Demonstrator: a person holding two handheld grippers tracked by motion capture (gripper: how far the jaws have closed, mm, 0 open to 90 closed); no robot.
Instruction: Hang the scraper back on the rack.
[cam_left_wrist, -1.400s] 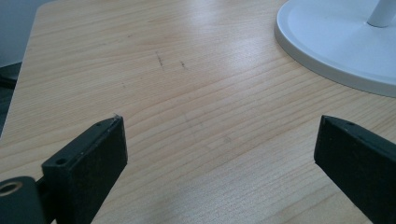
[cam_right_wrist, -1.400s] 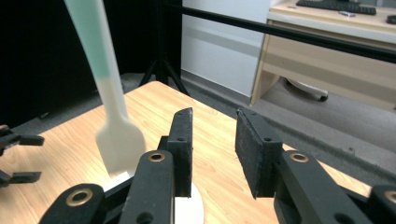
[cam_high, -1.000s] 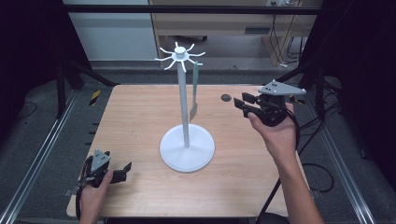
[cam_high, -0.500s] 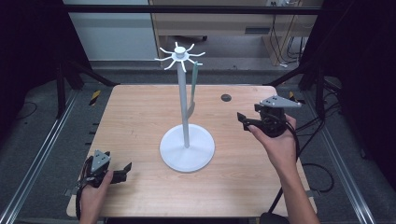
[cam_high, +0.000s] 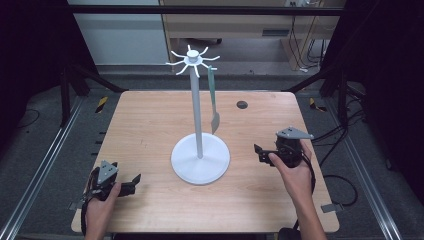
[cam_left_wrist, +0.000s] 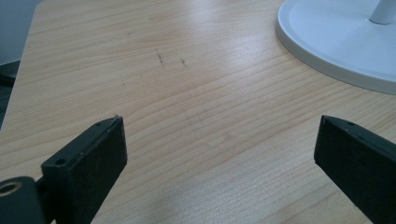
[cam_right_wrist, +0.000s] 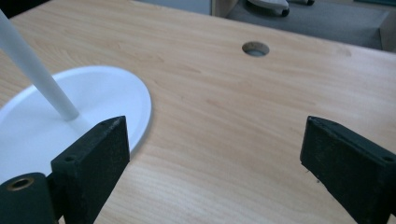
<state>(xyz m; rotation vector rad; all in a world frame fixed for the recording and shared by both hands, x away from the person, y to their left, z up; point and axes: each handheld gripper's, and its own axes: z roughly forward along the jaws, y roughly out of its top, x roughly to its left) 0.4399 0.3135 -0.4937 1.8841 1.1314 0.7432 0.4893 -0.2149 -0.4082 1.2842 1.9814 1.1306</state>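
While resting low at the near left corner of the table (cam_high: 150, 125), left hand-held gripper (cam_high: 131, 181) with jaws spread wide, nothing between them. Further right, near the table's right edge, right hand-held gripper (cam_high: 261, 153), jaws just opened and standing wide, empty, aimed toward the white stand (cam_high: 200, 159). Mid-table, stand upright on its round base, between both grippers and apart from each. Higher and farther, green spatula (cam_high: 214, 102) hanging from a hook arm, blade downward beside the pole.
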